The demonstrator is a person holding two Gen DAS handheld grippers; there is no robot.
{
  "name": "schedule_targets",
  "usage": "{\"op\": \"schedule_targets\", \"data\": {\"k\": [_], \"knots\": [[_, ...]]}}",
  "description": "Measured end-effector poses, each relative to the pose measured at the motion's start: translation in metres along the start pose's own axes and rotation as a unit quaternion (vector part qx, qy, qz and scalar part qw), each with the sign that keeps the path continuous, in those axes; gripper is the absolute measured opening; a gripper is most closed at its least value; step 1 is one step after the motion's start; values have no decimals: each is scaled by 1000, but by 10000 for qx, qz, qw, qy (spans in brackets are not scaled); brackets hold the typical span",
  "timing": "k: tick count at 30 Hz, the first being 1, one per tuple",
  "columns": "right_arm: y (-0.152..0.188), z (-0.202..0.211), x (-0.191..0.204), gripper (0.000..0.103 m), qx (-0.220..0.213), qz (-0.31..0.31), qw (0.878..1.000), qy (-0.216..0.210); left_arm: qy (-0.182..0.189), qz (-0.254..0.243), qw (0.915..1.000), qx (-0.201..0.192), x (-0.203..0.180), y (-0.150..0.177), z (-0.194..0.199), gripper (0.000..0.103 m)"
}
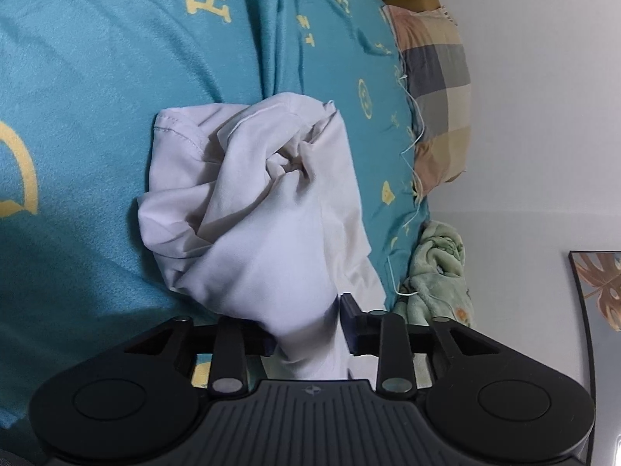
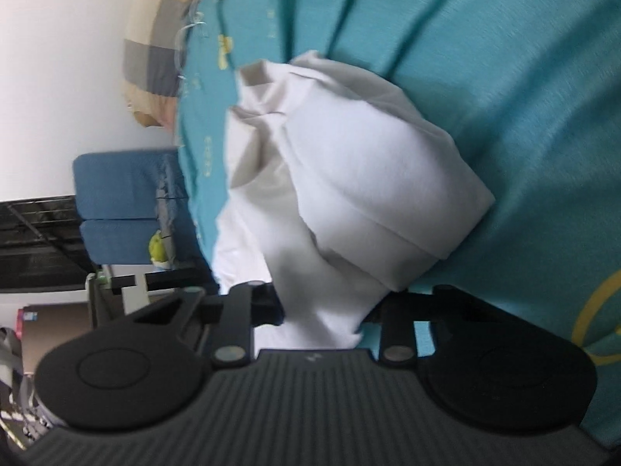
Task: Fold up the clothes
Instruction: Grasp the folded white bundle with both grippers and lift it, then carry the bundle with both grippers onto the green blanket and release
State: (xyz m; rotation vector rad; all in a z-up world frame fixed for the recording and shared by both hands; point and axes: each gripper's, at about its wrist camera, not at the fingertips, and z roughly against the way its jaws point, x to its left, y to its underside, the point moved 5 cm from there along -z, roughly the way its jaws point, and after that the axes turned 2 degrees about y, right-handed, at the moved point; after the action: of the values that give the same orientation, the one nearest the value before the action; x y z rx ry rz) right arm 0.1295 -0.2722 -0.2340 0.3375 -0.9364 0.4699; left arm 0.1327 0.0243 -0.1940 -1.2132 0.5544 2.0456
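I had the left gripper [image 1: 308, 330] pitched downward, its black linkage arms spread wide across the bottom of its own view. Its jaws stood part closed, with a bunched fold of the white garment [image 1: 256, 194] pinched between the two dark pads. The right gripper [image 2: 322, 310] was pitched downward too and sat rolled to one side, so its view came out tilted and a little blurred. Its jaws were also part closed, and white cloth filled the gap between them, with the fabric pressed against both fingers. I saw no hand or sleeve in either view, only the gripper bodies.
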Motion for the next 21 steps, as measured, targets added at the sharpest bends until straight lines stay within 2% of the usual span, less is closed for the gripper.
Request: {"op": "schedule_targets", "data": {"k": [1,4,8,9,10,12,13,17,21], "knots": [[-1,1,2,29,-17,26,10000,-55,-39,5,10000,13,3,0,0,46],[-3,6,6,28,-58,116,9997,-226,-134,55,9999,19,10,1,-4,56],[-5,12,13,27,-110,284,9986,-426,-144,212,9997,29,17,4,-14,56],[-6,13,15,27,-114,311,9984,-464,-94,257,9996,6,17,4,-14,54],[-6,14,17,26,-117,339,9981,-502,13,281,9996,-24,16,3,-13,43],[-6,16,20,26,-124,405,9976,-549,199,266,9994,-87,13,2,-11,28],[-6,17,21,26,-129,448,9974,-547,273,225,9993,-119,10,2,-10,24],[-4,26,24,26,-128,498,9971,-569,378,-105,9988,-277,-5,4,2,19],[-1,42,28,26,-144,300,9973,-662,489,-351,9979,-255,-34,12,23,18]]}}
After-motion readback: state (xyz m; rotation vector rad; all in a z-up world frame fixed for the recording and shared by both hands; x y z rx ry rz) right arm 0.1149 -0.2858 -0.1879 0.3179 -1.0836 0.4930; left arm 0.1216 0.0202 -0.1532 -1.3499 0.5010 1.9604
